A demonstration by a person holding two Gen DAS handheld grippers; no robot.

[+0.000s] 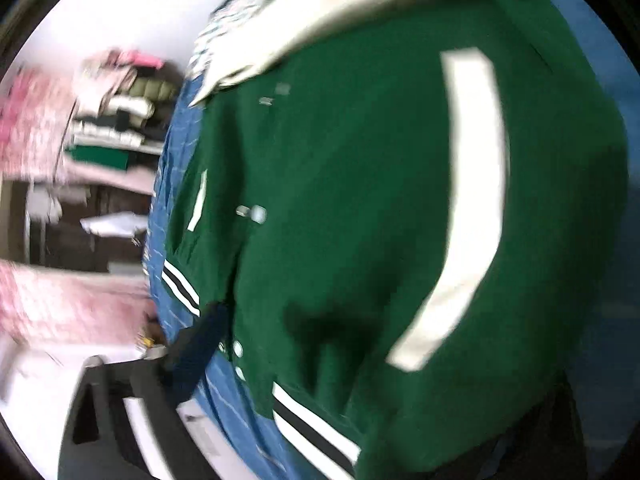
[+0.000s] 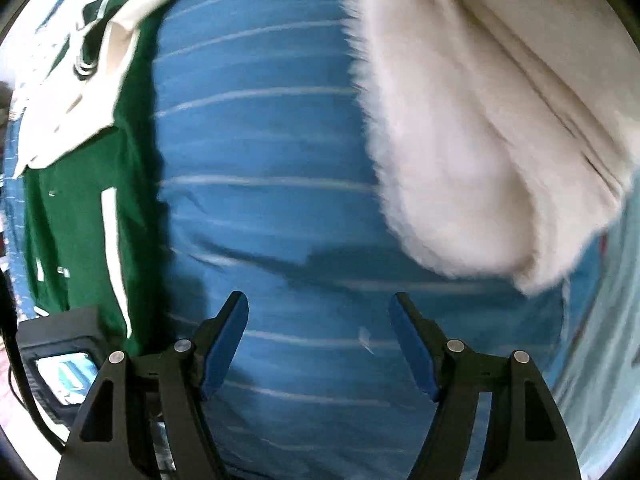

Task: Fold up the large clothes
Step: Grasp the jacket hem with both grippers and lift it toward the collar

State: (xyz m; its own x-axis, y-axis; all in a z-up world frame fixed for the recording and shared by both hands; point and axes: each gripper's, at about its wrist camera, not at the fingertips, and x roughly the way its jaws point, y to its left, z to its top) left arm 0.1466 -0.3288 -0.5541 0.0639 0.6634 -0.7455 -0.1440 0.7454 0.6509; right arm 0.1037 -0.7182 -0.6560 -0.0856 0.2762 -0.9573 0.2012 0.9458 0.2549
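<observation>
Green varsity jacket (image 1: 340, 200) with white stripes fills the left view, over blue striped bedding (image 2: 260, 140). Right gripper (image 2: 318, 344) hovers wide apart, empty; fluffy white garment (image 2: 460, 120) upper right. Left gripper (image 1: 192, 352) fingers: cannot tell.

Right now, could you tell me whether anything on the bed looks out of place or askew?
The green jacket lies flat on the blue striped sheet, but its cream sleeve is flung crookedly across the top. A fluffy white garment sits bunched beside it, unfolded.

One green jacket (image 1: 340, 200) with two white pocket stripes. One fluffy white garment (image 2: 460, 140). One blue striped sheet (image 2: 260, 140). Two claws: left (image 1: 188, 352), right (image 2: 318, 308). One shelf of folded clothes (image 1: 120, 120).
</observation>
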